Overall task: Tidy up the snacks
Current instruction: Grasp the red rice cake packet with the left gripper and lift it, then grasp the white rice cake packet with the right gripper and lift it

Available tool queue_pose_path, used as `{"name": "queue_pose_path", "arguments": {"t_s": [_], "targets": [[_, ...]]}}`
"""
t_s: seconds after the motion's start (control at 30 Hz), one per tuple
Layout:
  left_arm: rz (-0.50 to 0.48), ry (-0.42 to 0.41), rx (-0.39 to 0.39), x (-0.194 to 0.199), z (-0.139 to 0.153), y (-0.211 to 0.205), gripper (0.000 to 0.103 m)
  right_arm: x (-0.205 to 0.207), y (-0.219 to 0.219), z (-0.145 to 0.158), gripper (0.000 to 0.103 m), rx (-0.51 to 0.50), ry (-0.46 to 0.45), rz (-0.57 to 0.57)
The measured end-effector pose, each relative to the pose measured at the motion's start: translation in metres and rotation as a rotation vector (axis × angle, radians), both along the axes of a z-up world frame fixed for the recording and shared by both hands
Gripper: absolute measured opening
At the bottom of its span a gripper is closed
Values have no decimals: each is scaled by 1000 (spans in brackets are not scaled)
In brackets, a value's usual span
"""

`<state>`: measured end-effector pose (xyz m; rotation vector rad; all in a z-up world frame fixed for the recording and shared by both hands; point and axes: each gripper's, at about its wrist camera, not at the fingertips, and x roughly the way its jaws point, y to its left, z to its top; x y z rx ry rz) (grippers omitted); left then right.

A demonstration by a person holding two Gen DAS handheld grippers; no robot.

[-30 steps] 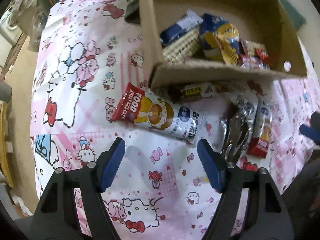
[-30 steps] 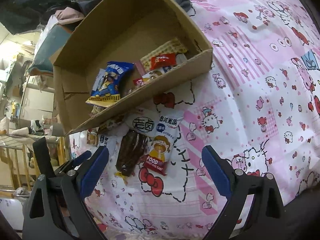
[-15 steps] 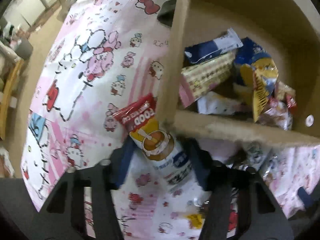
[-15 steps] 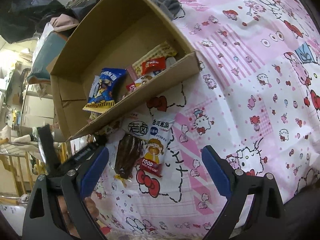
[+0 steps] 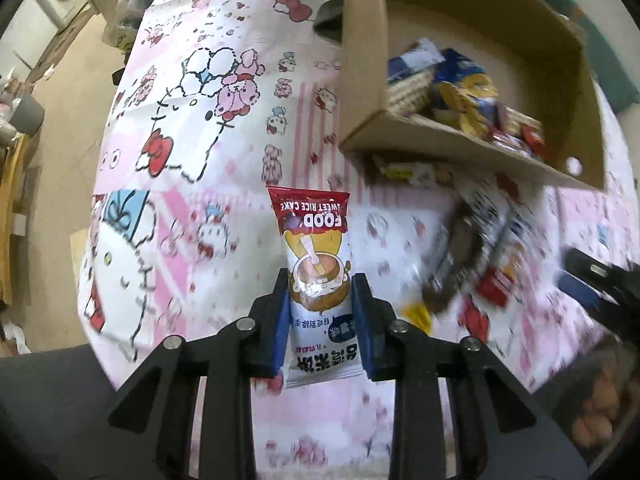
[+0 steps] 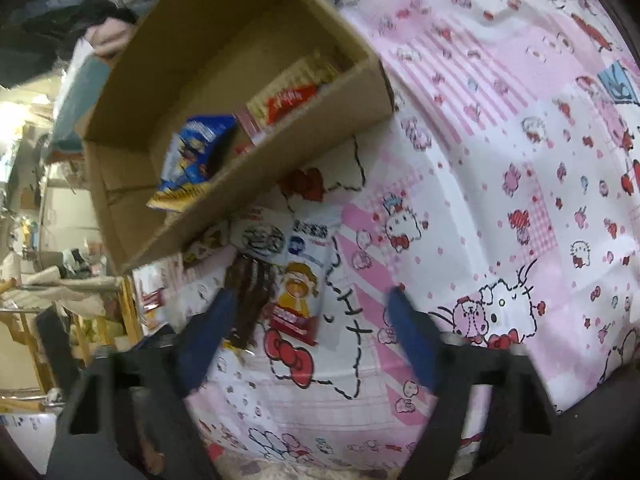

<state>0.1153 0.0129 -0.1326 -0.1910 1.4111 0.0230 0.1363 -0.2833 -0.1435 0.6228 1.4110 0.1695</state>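
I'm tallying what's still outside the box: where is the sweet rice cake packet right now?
In the left wrist view, the sweet rice cake packet is clamped in the left gripper, above the pink tablecloth, left of the cardboard box's near corner.

rice cake packet [image 5: 316, 276]: red-white, upright at frame centre, pinched between blue pads | cardboard box [image 5: 472, 148]: open, upper right, holding snacks | loose packets [image 5: 476, 256]: right of centre on cloth

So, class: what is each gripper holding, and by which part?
Left gripper grips the rice cake packet across its middle, by its side edges. Right gripper holds nothing.
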Motion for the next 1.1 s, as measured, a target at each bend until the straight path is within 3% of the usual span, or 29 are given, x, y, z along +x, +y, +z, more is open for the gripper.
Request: {"name": "queue_pose_path", "arguments": {"t_s": [0.13, 0.23, 0.47, 0.53, 0.57, 0.83, 1.1], "targets": [[7, -21, -29, -13, 19, 19, 25, 11, 16, -12, 57, 3, 21, 37], [34, -35, -23, -24, 26, 37, 25, 20, 35, -18, 57, -77, 18, 86], [25, -46, -22, -12, 13, 11, 25, 19, 81, -31, 54, -339, -14, 231], [18, -51, -39, -12, 13, 7, 25, 14, 85, -29, 46, -389, -36, 247], [11, -55, -35, -12, 13, 5, 25, 12, 83, -29, 36, -393, -37, 244], [-31, -92, 10, -13, 21, -3, 25, -13, 49, 2, 32, -186, -62, 154], [-2, -114, 22, -19, 28, 7, 25, -48, 53, 56, 32, -40, -217, 204]]}}
